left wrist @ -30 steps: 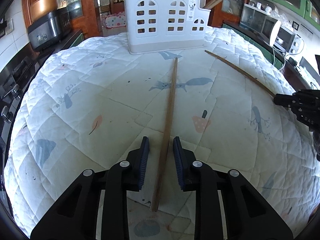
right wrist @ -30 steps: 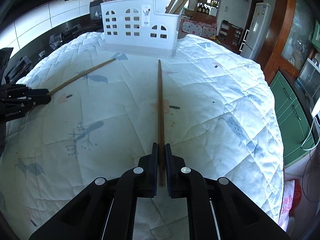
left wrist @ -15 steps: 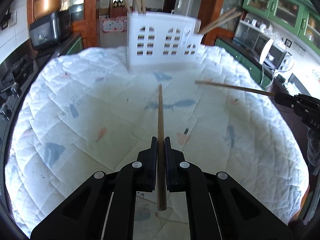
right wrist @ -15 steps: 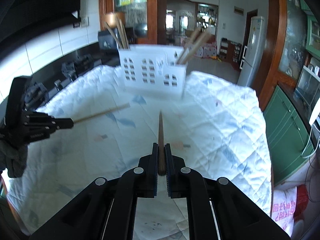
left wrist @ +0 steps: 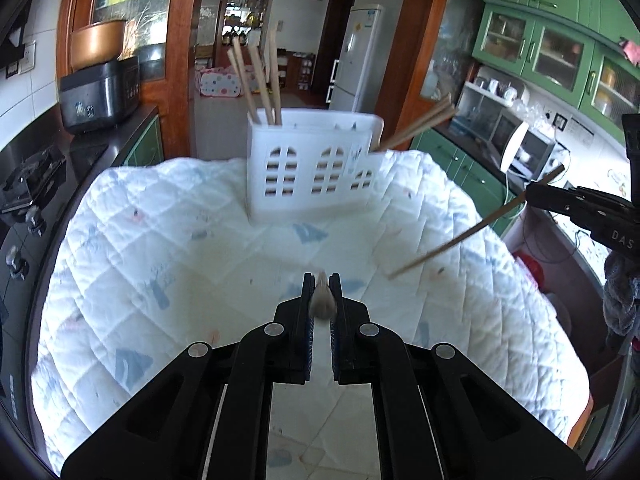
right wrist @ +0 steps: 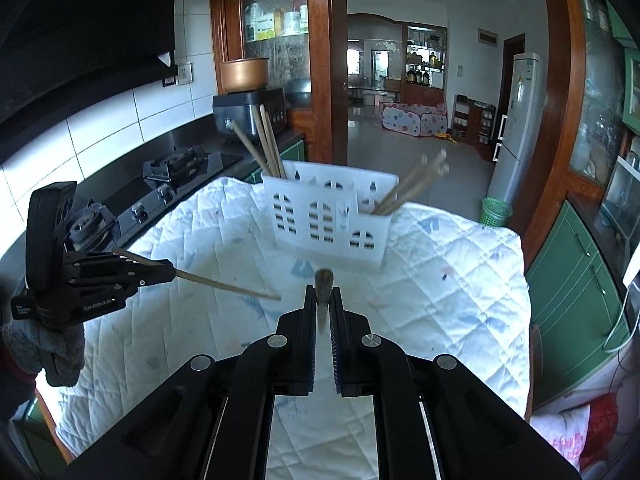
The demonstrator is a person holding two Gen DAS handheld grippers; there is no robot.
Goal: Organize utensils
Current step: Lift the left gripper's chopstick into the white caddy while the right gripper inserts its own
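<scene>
Two hand-held grippers are raised above the quilted surface [left wrist: 160, 240], each pointing down at a slant toward the white holder [left wrist: 312, 168] at the far edge. The left hand-held gripper [left wrist: 321, 280] is clamped narrow on a wooden chopstick [left wrist: 322, 300], seen end-on from its own camera as a blurred brown stub between the pads. From the right wrist view that same chopstick [right wrist: 228, 286] sticks out level from the jaws, clear of the cloth, with a grey-gloved hand [right wrist: 44, 344] below the tool. The right hand-held gripper [right wrist: 324, 292] is likewise pinched on a second chopstick [right wrist: 323, 284], also airborne; in the left wrist view it slants down across the right side. The holder is pierced with arched windows and already has chopsticks [left wrist: 260, 80] standing in its left compartment and others [left wrist: 420, 124] leaning out to the right.
</scene>
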